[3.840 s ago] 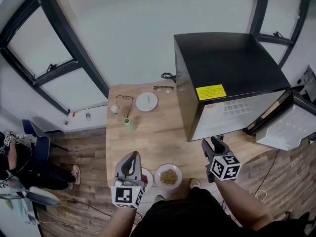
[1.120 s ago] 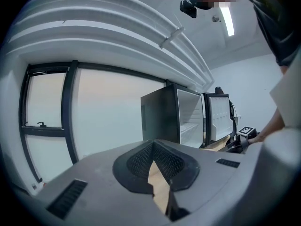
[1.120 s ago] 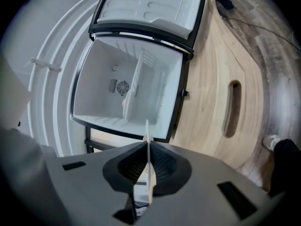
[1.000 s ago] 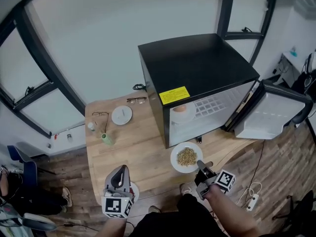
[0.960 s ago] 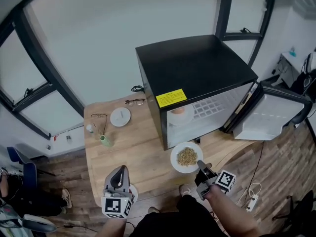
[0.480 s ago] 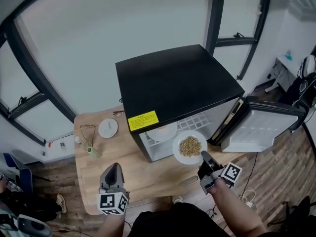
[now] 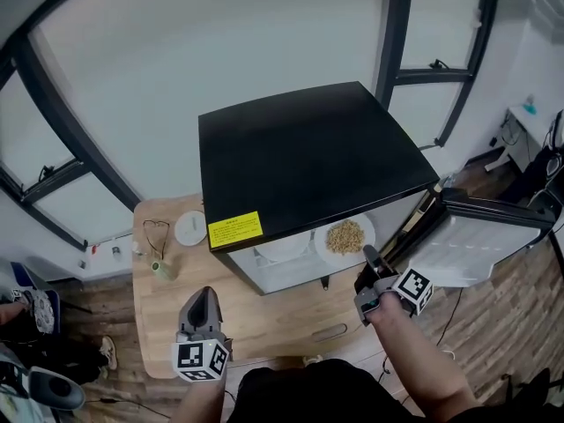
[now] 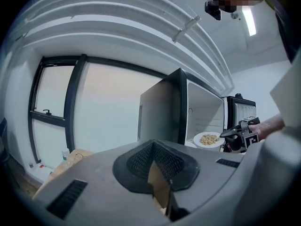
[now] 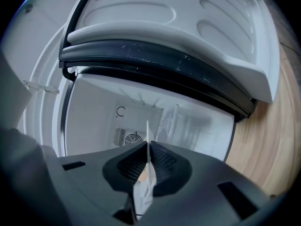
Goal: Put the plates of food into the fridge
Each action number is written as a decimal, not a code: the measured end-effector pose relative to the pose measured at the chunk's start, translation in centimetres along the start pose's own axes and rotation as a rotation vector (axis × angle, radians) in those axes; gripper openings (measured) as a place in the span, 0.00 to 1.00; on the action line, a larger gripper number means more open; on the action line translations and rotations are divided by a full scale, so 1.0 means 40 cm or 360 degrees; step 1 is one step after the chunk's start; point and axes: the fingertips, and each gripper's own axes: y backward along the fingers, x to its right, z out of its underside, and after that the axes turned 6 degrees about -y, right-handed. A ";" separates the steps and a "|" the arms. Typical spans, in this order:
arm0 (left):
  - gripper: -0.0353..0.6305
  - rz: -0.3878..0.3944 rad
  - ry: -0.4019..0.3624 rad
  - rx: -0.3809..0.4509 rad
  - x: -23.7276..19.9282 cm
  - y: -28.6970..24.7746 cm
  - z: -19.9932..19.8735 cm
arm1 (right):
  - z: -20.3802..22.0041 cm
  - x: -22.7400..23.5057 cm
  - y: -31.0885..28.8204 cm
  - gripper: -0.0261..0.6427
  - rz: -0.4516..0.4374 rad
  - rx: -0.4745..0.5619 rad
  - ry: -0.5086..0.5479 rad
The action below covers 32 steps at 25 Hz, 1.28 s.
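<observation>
A plate of food (image 7: 345,236) hangs at the mouth of the fridge (image 7: 304,157), gripped only by its near rim in the right claw (image 7: 369,258). With a hold that thin, any roll of the wrist looks likely to tip the loose grainy food off the edge. A second plate (image 7: 284,247) already sits inside at the held plate's 9 o'clock, just beside it, so a push too far left could knock the two together. Too low an approach could catch the rim on the fridge's frame.

The left claw (image 7: 202,300), at 7 o'clock in the head view, hovers over the near edge of the wooden surface (image 7: 273,320) with its jaws together and nothing visibly held. The right arm reaches forward from 5 o'clock, its claw close to level and clamped on the plate. Beyond it the door (image 7: 485,236) stands swung open at 3 o'clock.
</observation>
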 end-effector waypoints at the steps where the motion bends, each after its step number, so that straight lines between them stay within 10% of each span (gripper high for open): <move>1: 0.06 -0.0006 -0.0010 -0.0005 0.004 0.000 0.000 | -0.008 0.001 -0.012 0.09 0.0008 0.0009 0.0001; 18: 0.06 -0.0161 -0.0060 -0.0013 -0.035 0.019 0.000 | -0.063 -0.010 -0.177 0.09 0.0373 -0.0029 0.0631; 32: 0.06 -0.0180 0.0027 0.0036 -0.066 0.011 -0.009 | -0.109 -0.020 -0.190 0.34 0.0608 0.0022 0.1149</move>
